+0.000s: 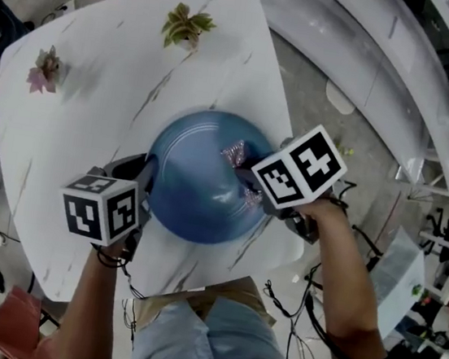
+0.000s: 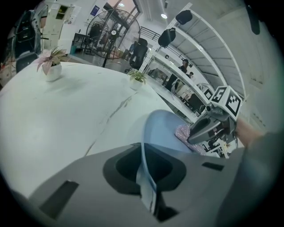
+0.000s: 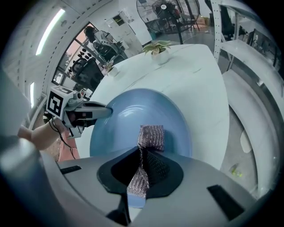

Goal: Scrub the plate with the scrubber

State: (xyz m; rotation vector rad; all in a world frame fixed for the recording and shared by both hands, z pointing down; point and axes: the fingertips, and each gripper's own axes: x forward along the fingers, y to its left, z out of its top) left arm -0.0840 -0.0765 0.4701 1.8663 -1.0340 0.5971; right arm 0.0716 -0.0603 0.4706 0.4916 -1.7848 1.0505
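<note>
A blue plate (image 1: 200, 179) lies on the white marbled table (image 1: 96, 92) near its front edge. My left gripper (image 1: 144, 179) is shut on the plate's left rim (image 2: 144, 162), which runs edge-on between its jaws. My right gripper (image 1: 250, 184) is shut on a pinkish-silver mesh scrubber (image 3: 148, 146). The scrubber (image 1: 234, 153) rests on the right part of the plate's face (image 3: 133, 115). From the left gripper view, the scrubber (image 2: 184, 133) shows under the right gripper (image 2: 202, 128).
Two small potted plants stand on the table, one (image 1: 187, 26) at the far middle and one (image 1: 46, 71) at the far left. The table's right edge (image 1: 286, 117) drops to the floor close beside the plate. White shelving (image 1: 401, 83) runs along the right.
</note>
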